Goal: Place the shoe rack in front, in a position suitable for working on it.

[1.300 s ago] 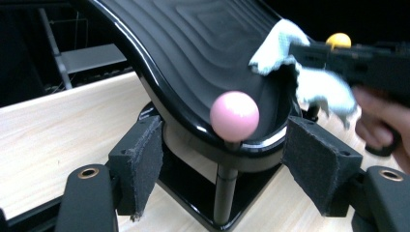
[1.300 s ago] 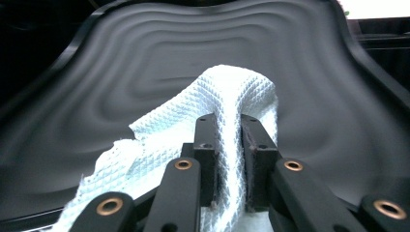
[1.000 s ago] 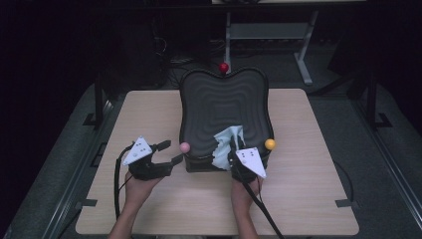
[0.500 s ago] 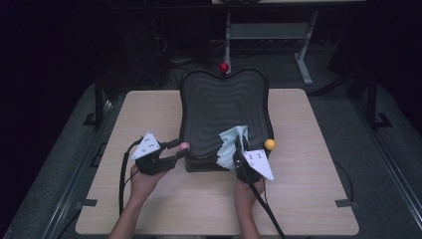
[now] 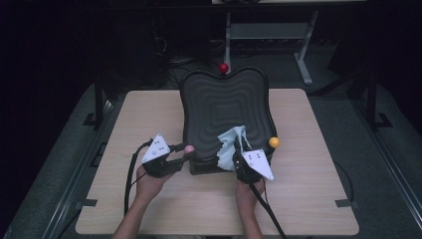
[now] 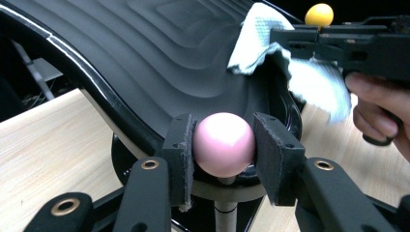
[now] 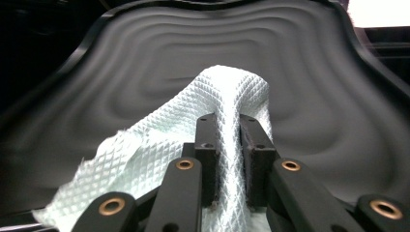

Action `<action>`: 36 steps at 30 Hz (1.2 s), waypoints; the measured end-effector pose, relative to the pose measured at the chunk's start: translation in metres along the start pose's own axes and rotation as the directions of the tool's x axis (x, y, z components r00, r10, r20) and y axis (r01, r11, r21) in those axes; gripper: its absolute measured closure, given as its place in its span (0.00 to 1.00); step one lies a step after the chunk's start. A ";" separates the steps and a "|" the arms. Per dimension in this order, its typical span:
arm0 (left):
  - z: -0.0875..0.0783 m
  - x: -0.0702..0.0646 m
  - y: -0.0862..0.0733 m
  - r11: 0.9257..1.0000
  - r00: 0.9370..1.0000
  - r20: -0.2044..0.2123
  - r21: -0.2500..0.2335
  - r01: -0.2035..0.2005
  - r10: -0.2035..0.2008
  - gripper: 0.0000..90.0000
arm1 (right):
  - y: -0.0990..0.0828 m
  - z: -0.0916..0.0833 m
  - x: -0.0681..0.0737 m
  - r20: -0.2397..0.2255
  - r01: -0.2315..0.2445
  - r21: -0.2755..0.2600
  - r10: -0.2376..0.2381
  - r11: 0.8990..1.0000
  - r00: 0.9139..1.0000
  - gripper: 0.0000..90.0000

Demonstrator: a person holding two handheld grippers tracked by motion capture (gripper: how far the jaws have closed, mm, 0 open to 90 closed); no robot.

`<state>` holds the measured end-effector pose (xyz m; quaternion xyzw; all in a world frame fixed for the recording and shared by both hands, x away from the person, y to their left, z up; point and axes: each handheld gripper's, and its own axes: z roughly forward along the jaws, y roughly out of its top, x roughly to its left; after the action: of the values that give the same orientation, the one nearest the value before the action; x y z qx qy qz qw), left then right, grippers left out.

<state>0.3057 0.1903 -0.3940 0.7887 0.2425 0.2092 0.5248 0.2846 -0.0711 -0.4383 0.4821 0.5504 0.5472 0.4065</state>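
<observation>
1. Your left gripper (image 5: 185, 152) sits at the near left corner of the black ridged board (image 5: 224, 107). Its jaws have just been closing, and the pads now press both sides of the pink ball (image 6: 224, 143) on its short post, so that corner looks held steady.
2. The board stands tilted on the wooden table (image 5: 149, 114), with a red ball (image 5: 224, 67) at its far edge and a yellow ball (image 5: 273, 142) at its near right.
3. Your right gripper (image 7: 228, 140) is clamped narrow on a fold of the white cloth (image 7: 193, 130), which lies on the board's lower right part.
4. Judging by this, the brace and the cloth grip are done; wiping the ridges is likely still ahead, with most of the board untouched by the cloth.
</observation>
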 end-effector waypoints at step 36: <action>0.002 -0.033 0.004 0.999 0.998 0.053 -0.001 -0.036 0.036 0.67 | 0.006 -0.005 0.018 -0.236 0.135 0.035 -0.123 0.990 0.964 0.89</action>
<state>0.2814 0.1674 -0.3940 0.7983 0.2142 0.1977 0.5271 0.2767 -0.0553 -0.4304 0.3878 0.6383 0.5581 0.3615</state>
